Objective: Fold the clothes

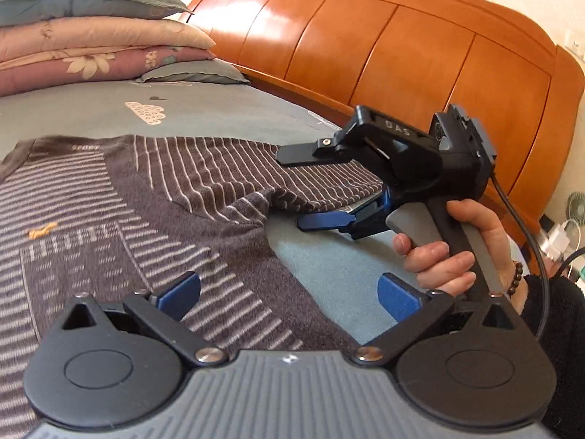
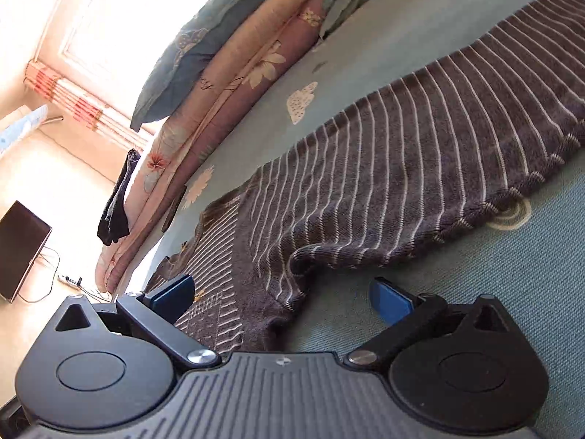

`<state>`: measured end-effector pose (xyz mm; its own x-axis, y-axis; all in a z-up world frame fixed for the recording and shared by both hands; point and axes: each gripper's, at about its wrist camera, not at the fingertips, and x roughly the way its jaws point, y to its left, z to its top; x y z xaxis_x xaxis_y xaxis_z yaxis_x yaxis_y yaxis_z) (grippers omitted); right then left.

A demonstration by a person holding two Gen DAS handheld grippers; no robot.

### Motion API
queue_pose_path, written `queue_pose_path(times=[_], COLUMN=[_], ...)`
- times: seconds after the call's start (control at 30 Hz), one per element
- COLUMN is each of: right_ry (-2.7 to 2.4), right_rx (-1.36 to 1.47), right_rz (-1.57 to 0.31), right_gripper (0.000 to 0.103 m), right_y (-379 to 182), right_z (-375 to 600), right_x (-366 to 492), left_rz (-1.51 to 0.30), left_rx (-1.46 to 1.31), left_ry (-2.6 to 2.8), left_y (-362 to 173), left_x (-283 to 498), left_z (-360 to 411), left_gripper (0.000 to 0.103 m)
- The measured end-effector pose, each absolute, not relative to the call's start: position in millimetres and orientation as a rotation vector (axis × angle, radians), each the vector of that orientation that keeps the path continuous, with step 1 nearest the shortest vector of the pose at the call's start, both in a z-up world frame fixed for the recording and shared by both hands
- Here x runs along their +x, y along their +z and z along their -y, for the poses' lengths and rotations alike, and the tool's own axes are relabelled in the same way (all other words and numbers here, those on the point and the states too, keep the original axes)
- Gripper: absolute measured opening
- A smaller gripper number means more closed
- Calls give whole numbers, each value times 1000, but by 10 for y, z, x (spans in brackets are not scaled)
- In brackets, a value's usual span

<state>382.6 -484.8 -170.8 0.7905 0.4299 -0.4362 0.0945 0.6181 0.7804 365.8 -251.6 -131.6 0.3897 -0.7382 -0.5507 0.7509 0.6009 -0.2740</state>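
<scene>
Item: striped sweater [image 1: 120, 212], dark grey-brown, spread flat on my bed [image 1: 219, 109]. Left gripper [image 1: 289, 292]: fingers wide, holding nothing, above sweater's near edge. Right gripper [image 1: 310, 186]: fingers wide, bracketing the sleeve edge at right, one above, one below. Far left: stacked pillows [image 1: 91, 25]. Far: wooden headboard [image 1: 384, 44].

A soft, matt knitted sweater [image 1: 182, 190] lay on the bed's woven cloth sheet [image 1: 329, 267], before a glossy varnished wooden headboard [image 1: 402, 55]; the left gripper [image 1: 289, 292] showed matt black plastic, blue pads, bright metal screws
</scene>
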Motion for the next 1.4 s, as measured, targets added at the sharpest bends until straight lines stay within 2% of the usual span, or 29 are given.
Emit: queue_pose_path(times=[0.17, 0.4, 0.6, 0.83, 1.13, 1.4], right_ry=[308, 361, 440, 630, 688, 488], right_rx=[1031, 1054, 1020, 1173, 1106, 928], right_rz=[-592, -579, -585, -591, -677, -722], right_gripper=[103, 103, 103, 103, 103, 103], right_y=[-1795, -1800, -1796, -1897, -1784, -1651], right_z=[5018, 4957, 4798, 4855, 4762, 4879], right_x=[3865, 3957, 4047, 4111, 4108, 4026], left_rz=[-670, -708, -697, -667, -640, -655], left_rx=[125, 138, 175, 276, 364, 264], left_ry=[-1029, -1080, -1086, -1086, -1068, -1073], left_y=[-1383, -1587, -1603, -1619, -1607, -1612], left_x=[3914, 3988, 3923, 3830, 3723, 3708], left_z=[2867, 3160, 3143, 3206, 3268, 3088], left_gripper=[102, 102, 102, 102, 102, 102])
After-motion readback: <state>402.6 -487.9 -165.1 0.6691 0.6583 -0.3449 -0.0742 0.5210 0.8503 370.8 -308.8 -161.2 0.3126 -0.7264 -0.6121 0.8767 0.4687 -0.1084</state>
